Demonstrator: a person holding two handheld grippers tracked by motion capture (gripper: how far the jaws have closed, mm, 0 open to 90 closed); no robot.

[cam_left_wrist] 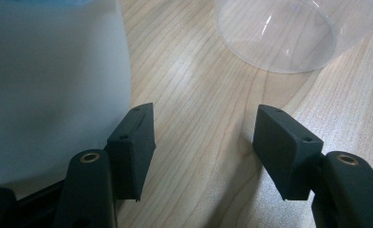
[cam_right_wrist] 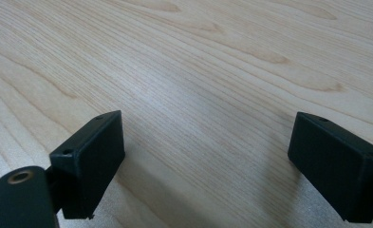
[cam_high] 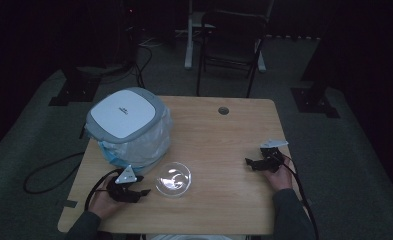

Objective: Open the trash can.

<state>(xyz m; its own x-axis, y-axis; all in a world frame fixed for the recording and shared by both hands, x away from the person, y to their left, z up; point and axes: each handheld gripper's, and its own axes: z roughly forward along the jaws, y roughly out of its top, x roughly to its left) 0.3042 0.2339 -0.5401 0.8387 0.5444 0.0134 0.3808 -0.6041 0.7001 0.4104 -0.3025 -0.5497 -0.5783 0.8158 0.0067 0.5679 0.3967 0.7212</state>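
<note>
While both hands rest low on the desk [cam_high: 224,145], nothing is held — this reads as the approach step. The left gripper [cam_high: 134,192] sits just beside the clear bowl [cam_high: 173,179], which stands near the front edge, between the gripper and the desk's middle; its jaws stand apart with only bare wood between them. The right gripper [cam_high: 256,163] lies well apart at the right edge, jaws spread wide over empty wood grain.

Next move, as I judge it: the left jaws must straddle the bowl's thin rim and close gently — the wall looks slick and light, likely to skid.

Materials: bowl is transparent, round, glossy plastic or glass. Behind it a bin [cam_high: 129,127] with rounded-square white lid, grey rim, crinkled translucent liner. Desk is pale matte woodgrain laminate; jaws are matte black blocks.
</note>
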